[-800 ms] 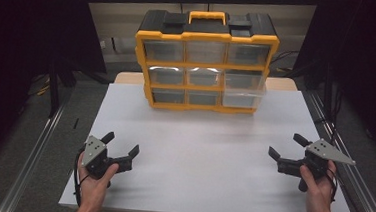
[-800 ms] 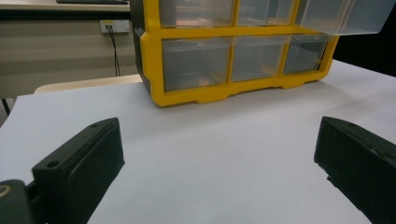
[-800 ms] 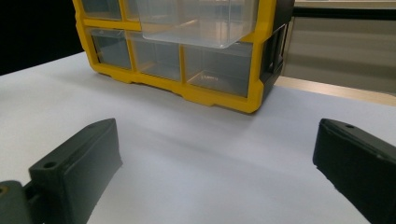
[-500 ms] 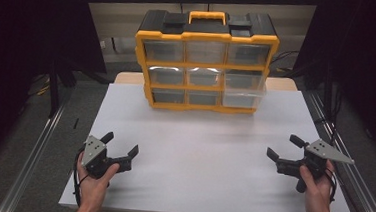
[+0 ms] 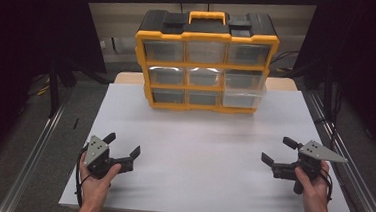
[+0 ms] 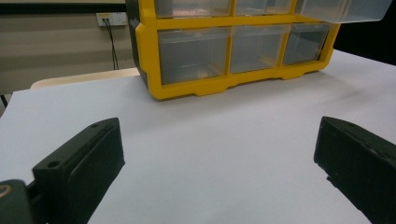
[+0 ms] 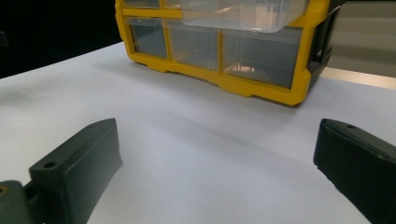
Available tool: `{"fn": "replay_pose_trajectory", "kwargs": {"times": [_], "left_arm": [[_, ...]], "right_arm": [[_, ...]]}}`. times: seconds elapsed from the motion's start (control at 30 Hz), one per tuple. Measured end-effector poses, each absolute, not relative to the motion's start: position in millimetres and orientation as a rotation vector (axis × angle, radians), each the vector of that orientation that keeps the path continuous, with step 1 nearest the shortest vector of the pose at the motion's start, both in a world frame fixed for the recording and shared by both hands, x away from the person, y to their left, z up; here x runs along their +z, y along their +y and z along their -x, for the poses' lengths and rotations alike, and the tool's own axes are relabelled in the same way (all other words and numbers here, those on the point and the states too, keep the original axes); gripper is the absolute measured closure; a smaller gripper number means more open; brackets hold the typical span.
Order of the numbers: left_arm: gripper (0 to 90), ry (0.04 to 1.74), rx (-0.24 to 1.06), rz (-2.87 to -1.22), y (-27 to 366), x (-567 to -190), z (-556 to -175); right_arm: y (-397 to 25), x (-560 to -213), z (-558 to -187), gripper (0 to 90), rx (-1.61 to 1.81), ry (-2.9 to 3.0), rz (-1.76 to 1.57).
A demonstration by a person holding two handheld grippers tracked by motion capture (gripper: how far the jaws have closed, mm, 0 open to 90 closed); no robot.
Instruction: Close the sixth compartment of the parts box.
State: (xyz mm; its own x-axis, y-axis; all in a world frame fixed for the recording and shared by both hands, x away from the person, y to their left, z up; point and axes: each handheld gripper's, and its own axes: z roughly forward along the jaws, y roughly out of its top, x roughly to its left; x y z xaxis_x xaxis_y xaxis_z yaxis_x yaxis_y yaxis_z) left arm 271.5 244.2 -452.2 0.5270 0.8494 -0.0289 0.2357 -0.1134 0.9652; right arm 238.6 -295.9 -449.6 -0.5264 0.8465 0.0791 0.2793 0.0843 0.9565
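Near the table's front edge, both spread-jawed grippers, left and right, have barely shifted; the organizer's drawers face them, long axis crosswise.

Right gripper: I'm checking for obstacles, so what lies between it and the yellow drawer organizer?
Nothing: bare white table surface lies between the right gripper and the organizer, as the high view and right gripper view show.
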Motion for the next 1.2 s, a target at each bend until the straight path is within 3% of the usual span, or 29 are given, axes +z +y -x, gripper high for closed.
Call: {"fn": "replay_pose_trajectory", "kwargs": {"times": [1.2], "left_arm": [[2.1,0.941,0.682,-1.629,248,-451,-269]], "right_arm": [[-274,-437,-240,0.6,1.603,1.824,-1.013]]}}
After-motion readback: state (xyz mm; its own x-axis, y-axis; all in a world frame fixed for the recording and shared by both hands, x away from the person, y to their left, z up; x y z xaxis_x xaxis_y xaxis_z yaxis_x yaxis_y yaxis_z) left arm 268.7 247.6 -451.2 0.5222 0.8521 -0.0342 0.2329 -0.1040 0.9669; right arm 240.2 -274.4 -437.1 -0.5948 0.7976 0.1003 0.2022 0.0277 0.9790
